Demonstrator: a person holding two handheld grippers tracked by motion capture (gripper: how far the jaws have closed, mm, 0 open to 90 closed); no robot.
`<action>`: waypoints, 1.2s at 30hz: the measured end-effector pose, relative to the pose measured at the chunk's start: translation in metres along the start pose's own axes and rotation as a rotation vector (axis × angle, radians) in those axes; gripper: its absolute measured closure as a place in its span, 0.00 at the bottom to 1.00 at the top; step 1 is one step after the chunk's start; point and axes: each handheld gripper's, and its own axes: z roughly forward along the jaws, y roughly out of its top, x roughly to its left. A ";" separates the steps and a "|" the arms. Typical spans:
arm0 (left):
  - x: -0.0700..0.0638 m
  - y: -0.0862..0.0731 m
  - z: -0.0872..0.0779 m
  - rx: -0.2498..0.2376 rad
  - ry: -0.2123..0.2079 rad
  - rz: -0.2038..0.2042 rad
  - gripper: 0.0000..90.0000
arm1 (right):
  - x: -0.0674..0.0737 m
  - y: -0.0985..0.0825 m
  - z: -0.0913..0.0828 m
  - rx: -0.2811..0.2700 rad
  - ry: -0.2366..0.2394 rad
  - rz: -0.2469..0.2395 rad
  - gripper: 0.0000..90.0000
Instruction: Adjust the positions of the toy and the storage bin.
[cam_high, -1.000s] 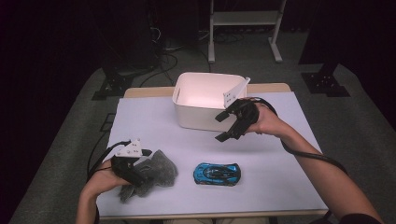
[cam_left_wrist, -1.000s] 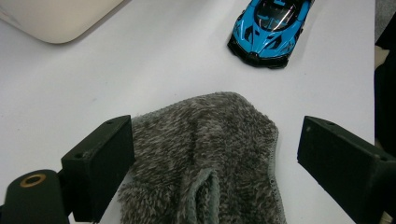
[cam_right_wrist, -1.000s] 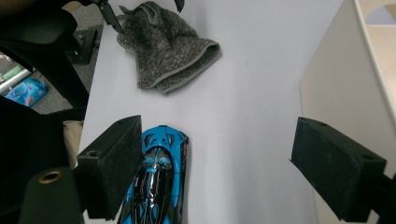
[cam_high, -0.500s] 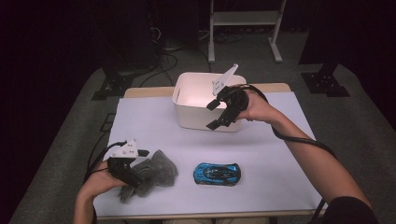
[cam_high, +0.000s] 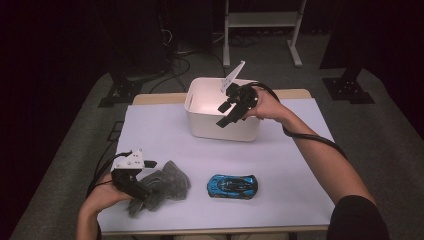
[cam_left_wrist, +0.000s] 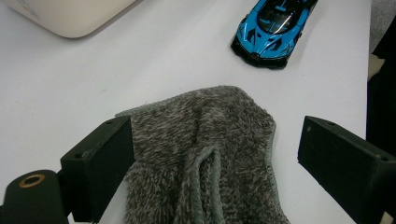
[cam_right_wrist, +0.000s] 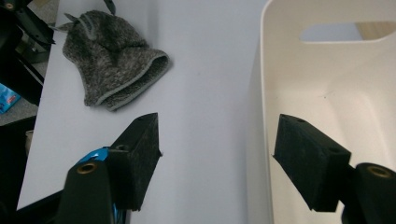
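1. Currently the right gripper (cam_high: 227, 114) hangs over the front wall of the white plastic bin (cam_high: 200, 125). Its jaws straddle that wall, one outside over the white table (cam_high: 300, 165) and one inside the bin.
2. Those jaws have just been closing, yet they stand well apart. Only the bin's wall lies between them; in the right gripper view neither pad presses on it.
3. Meanwhile the left gripper (cam_left_wrist: 215, 158) rests at the near left corner of the table, over the grey fleece cloth (cam_high: 160, 186). Its jaws are spread wide on either side of the cloth, the left one touching its edge and the right one clear of it, so nothing is gripped.
4. The cloth lies crumpled flat on the table, directly ahead of and under the left gripper, its long axis running away along the line of the jaws.
5. A blue toy car (cam_high: 232, 186) sits just beside the cloth, towards the person's right, well apart from the bin.
6. Judging by this layout, the left hand is far nearer the cloth. A short dip and squeeze would likely take it, while the bin lies beyond, across open table.
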 end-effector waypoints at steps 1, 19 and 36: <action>0.000 0.000 0.000 -0.002 0.000 -0.001 0.11 | -0.002 0.000 0.002 0.007 -0.002 0.002 0.34; -0.001 -0.001 -0.001 -0.002 -0.002 0.003 0.11 | -0.019 -0.004 0.024 0.051 -0.058 0.027 0.55; -0.003 0.001 0.000 -0.001 -0.007 0.017 0.11 | -0.010 -0.005 0.029 0.117 -0.133 0.011 0.95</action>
